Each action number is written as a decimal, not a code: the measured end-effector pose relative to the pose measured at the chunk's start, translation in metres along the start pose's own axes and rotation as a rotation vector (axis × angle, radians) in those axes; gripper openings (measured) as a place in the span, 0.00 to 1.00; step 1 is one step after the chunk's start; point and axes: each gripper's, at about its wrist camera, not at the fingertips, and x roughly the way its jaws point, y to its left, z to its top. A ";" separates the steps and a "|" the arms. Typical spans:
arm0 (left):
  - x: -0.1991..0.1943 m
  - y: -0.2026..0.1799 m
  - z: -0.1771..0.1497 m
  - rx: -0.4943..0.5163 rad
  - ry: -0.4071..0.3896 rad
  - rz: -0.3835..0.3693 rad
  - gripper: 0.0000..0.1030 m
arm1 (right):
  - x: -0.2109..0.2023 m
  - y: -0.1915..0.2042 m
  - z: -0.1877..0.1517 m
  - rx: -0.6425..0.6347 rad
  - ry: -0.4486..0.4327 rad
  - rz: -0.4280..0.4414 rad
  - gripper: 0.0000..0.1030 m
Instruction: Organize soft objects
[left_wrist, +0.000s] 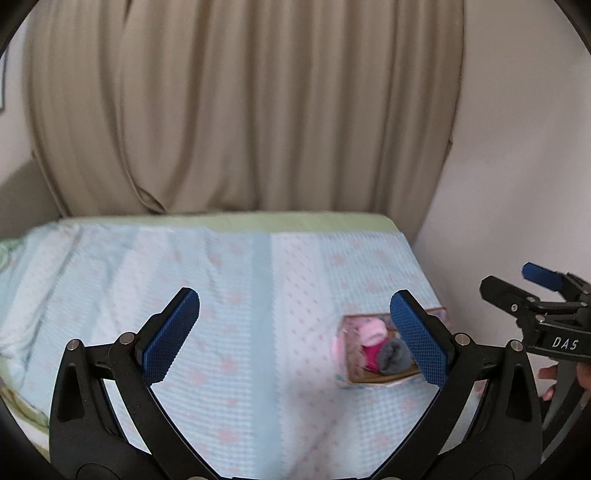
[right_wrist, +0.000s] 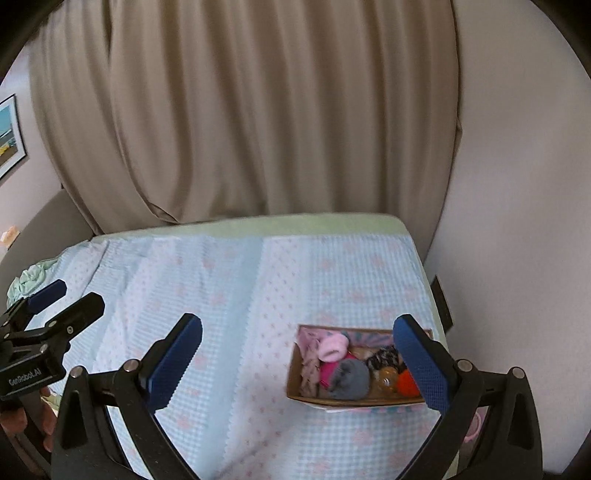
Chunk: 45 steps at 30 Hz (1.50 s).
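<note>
Pale-blue checked bedspread lay bare of loose items, so we judged the sorting nearly finished. The cardboard box near its right edge held the soft objects: grey plush, pink sock, orange ball. We held left gripper and right gripper spread wide, empty.

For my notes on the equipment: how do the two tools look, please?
Both are black frames with silver pivot pins and blue textured pads. The left tool bears white "GenRobot.AI" lettering; the right tool bears "DAS". No cables or sleeves are visible.
</note>
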 end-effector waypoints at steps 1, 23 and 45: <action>-0.010 0.005 -0.001 0.012 -0.023 0.019 1.00 | -0.005 0.006 -0.001 -0.003 -0.015 -0.002 1.00; -0.063 0.049 -0.015 0.043 -0.142 0.033 1.00 | -0.044 0.055 -0.017 -0.005 -0.129 -0.092 1.00; -0.061 0.048 -0.012 0.038 -0.155 0.025 1.00 | -0.043 0.057 -0.013 -0.003 -0.138 -0.104 1.00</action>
